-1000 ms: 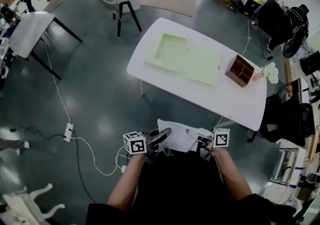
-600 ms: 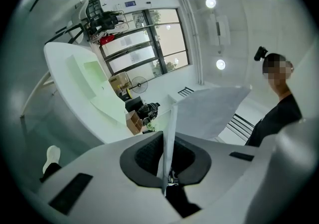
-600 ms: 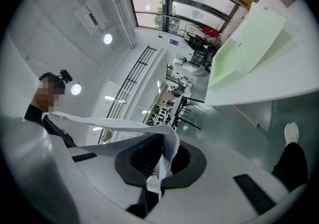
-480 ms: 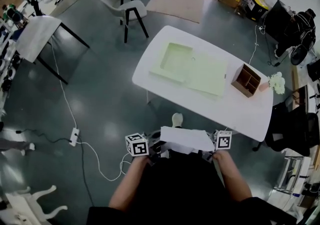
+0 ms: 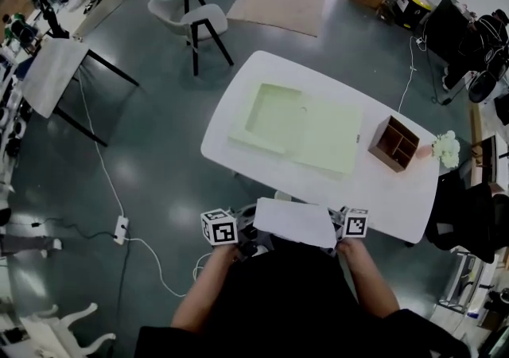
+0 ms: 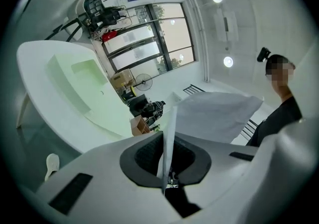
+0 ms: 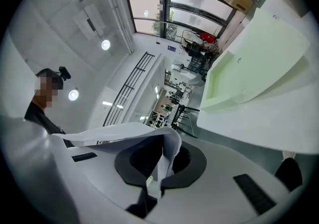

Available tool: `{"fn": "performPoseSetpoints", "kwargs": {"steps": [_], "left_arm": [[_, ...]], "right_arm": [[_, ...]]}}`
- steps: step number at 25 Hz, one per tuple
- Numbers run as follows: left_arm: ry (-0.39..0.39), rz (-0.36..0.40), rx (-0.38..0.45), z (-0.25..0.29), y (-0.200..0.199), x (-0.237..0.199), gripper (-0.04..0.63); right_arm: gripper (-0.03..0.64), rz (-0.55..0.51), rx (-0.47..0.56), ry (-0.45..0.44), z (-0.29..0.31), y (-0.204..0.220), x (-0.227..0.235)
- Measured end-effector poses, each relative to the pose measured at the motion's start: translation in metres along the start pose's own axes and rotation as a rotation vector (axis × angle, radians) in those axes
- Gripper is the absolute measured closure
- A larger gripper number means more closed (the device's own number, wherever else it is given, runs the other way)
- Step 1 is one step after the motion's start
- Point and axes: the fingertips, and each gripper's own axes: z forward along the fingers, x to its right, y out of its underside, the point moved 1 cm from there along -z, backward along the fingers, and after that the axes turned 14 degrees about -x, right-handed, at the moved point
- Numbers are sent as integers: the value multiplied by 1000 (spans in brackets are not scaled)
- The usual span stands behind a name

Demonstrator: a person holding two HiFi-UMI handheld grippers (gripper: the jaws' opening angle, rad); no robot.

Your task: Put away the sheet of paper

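The sheet of paper (image 5: pixel 294 223) is off every surface, stretched between the two grippers at the near edge of the white table (image 5: pixel 382 189), on the person's side of it. The left gripper (image 6: pixel 164 175) has its jaws closed tight on one side edge of the sheet, which rises as a thin white strip out of the pinch between the dark pads. The right gripper (image 7: pixel 157 173) is likewise clamped shut on the opposite edge, where the paper curls over the jaw tips. So the pick-up looks finished and the carry is under way, but the putting away is not done. The likely destination, an open pale green file box (image 5: pixel 298 130), lies near the middle of the table, beyond the sheet, with nothing visible in its tray. A wooden desk organizer (image 5: pixel 395 143) stands toward the table's right end. What seems left is to bring the sheet over the table, lower it flat into the box, and let go with both grippers.
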Motion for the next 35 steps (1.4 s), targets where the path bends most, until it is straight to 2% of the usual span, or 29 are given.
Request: {"fn": "performPoseSetpoints", "kwargs": {"steps": [7, 13, 15, 17, 26, 31, 35], "left_arm": [[-25, 0, -45, 42, -69, -32, 592], [-79, -7, -47, 65, -119, -65, 591], [-74, 5, -45, 73, -133, -69, 578], [-90, 3, -53, 82, -144, -79, 534], [-203, -75, -75, 100, -180, -139, 522], [-278, -84, -105, 104, -192, -165, 522], [-316, -98, -124, 108, -190, -173, 522]], "right_arm": [[617, 37, 51, -24, -11, -75, 30], [617, 97, 63, 19, -19, -122, 73], [617, 124, 67, 38, -23, -132, 90], [617, 143, 68, 52, -26, -142, 107], [617, 274, 147, 57, -30, -169, 164], [617, 254, 154, 110, -39, -178, 192], [617, 366, 197, 154, -55, -177, 221]]}}
